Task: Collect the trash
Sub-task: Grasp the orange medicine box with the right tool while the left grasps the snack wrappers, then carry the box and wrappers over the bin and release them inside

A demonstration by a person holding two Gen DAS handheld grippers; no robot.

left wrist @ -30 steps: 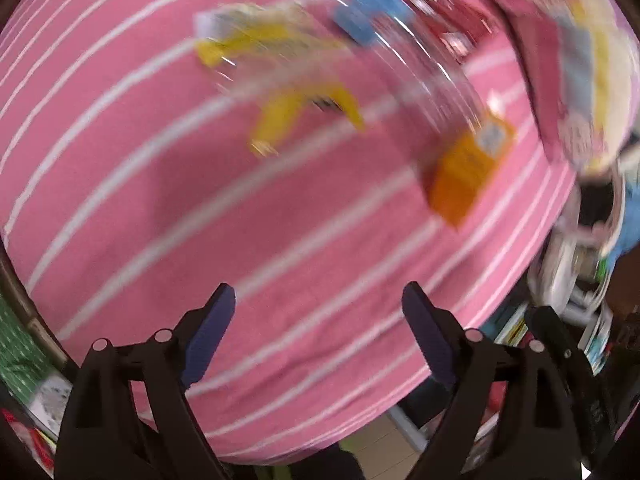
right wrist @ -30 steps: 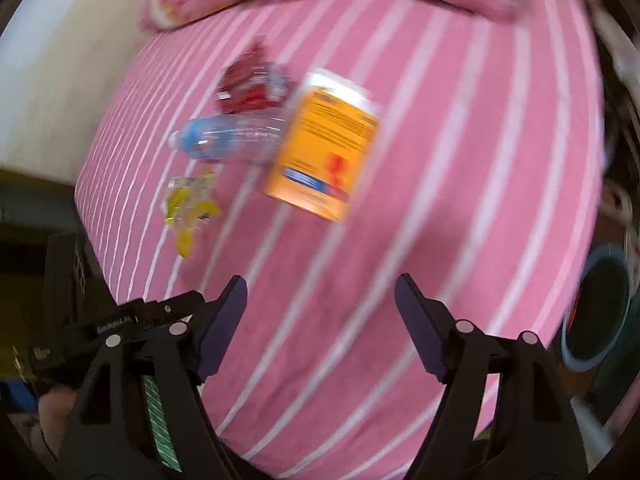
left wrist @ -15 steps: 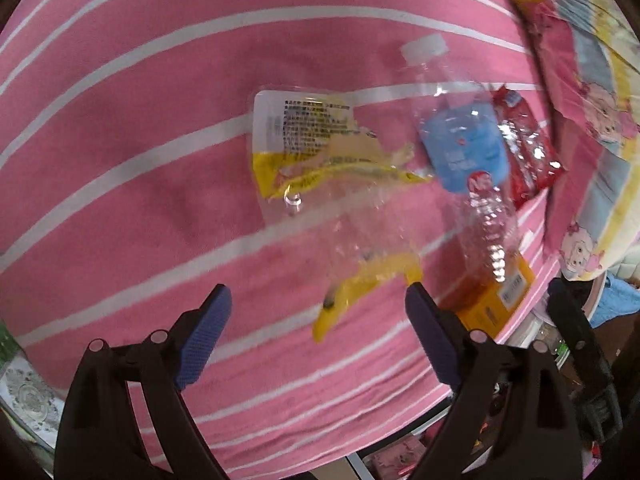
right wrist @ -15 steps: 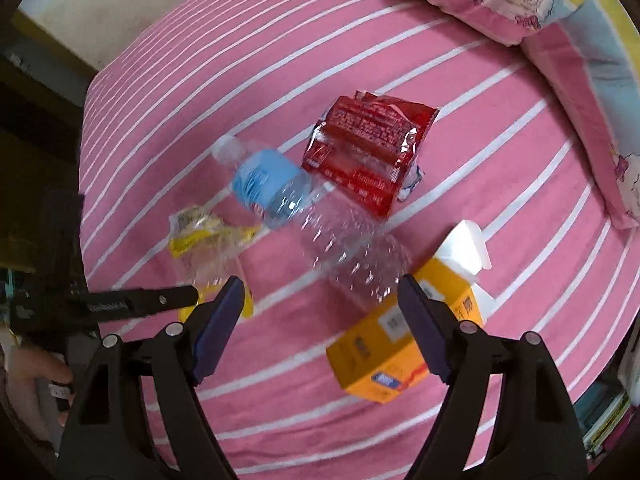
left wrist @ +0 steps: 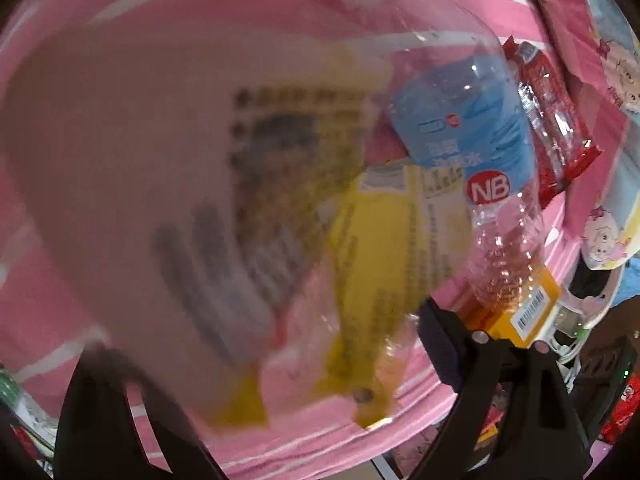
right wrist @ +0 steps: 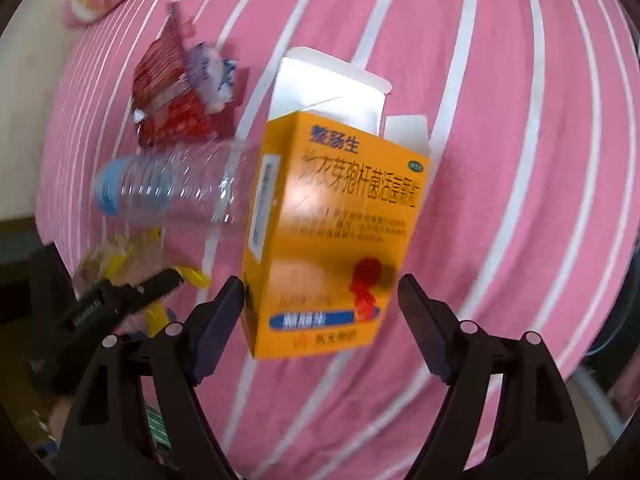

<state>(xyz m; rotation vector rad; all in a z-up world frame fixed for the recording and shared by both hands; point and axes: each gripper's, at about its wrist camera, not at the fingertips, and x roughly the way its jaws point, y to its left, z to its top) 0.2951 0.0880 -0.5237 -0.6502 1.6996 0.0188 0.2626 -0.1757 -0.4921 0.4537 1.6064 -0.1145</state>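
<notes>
My right claw (right wrist: 320, 294) stands spread wide over the pink striped bed (right wrist: 500, 160); its jaws have just been opening, and the orange box (right wrist: 332, 240) lies between them, the left pad just beside its edge, the right pad clear of it. The box's white flaps are open. A clear bottle (right wrist: 172, 188) lies touching the box, with a red wrapper (right wrist: 172, 100) beyond it. My left claw (left wrist: 272, 344) is released, its jaws apart around the blurred yellow and clear wrapper (left wrist: 372, 272), which fills that view beside the bottle.
</notes>
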